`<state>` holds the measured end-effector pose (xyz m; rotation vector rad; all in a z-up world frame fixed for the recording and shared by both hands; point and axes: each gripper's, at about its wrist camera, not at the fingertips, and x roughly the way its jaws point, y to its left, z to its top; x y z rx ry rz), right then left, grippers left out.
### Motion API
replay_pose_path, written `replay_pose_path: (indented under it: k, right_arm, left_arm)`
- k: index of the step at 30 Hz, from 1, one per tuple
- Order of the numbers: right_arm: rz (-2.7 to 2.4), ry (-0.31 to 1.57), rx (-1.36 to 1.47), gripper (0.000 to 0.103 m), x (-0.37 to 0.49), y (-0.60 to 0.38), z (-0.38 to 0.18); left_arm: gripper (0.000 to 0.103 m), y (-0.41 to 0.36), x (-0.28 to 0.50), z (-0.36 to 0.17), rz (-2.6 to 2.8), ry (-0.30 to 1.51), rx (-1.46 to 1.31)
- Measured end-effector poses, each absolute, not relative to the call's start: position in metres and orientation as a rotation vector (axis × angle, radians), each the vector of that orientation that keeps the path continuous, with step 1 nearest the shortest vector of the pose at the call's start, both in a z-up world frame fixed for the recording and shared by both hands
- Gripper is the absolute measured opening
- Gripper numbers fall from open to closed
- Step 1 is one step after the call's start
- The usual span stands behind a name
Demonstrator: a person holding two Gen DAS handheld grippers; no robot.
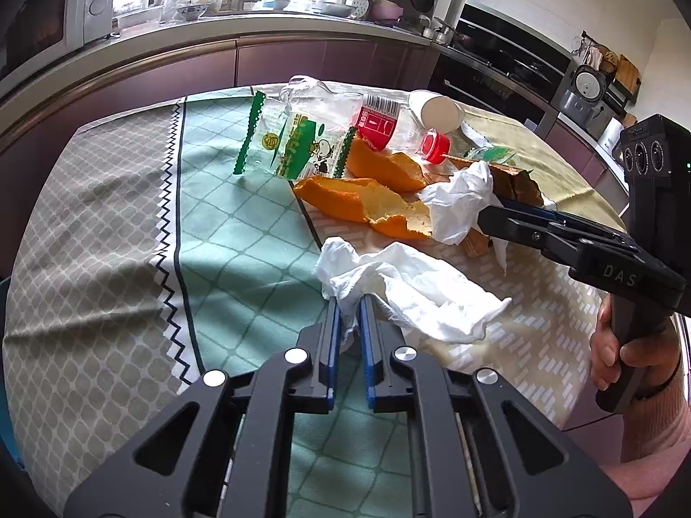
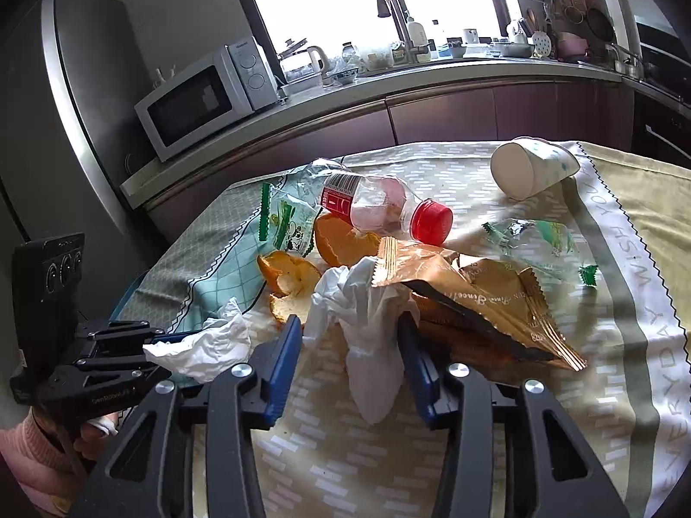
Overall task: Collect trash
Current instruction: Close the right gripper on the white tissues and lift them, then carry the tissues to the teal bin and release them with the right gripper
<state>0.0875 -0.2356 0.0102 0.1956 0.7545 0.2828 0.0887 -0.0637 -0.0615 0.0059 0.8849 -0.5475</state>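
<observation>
At your twelve o'clock a bright window (image 2: 328,4) lights the kitchen counter (image 2: 388,82); the microwave (image 2: 203,99) sits at ten, a grey fridge (image 2: 82,86) at nine, dark ovens (image 1: 509,52) at two.

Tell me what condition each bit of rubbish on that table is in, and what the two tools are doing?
Plastic bottle: lying on its side, red cap on.
Paper cup: tipped over.
Orange peel: torn, loose pieces.
Gold snack bag: torn open, flattened.
Near tissue: crumpled, pinched by the left tool.
Far tissue: crumpled, between the right tool's fingers, not yet squeezed.
</observation>
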Motion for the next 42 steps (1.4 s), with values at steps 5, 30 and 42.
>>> replay_pose_path:
  k: [5,30,42]
  right_arm:
    - [0.280,0.765,0.235,0.010,0.089,-0.239,0.007]
    - [0.781,0.713,0.201,0.006,0.100,-0.091,0.054]
    - [0.959,0.795,0.057,0.006,0.155,0.060,0.055]
  left_arm:
    - [0.005,-0.058,0.081,-0.056,-0.550,0.854,0.000]
    - [0.005,0.144,0.023,0.005,-0.153,0.656,-0.108]
    - [0.005,0.277,0.042,-0.021,0.063,0.693,-0.164]
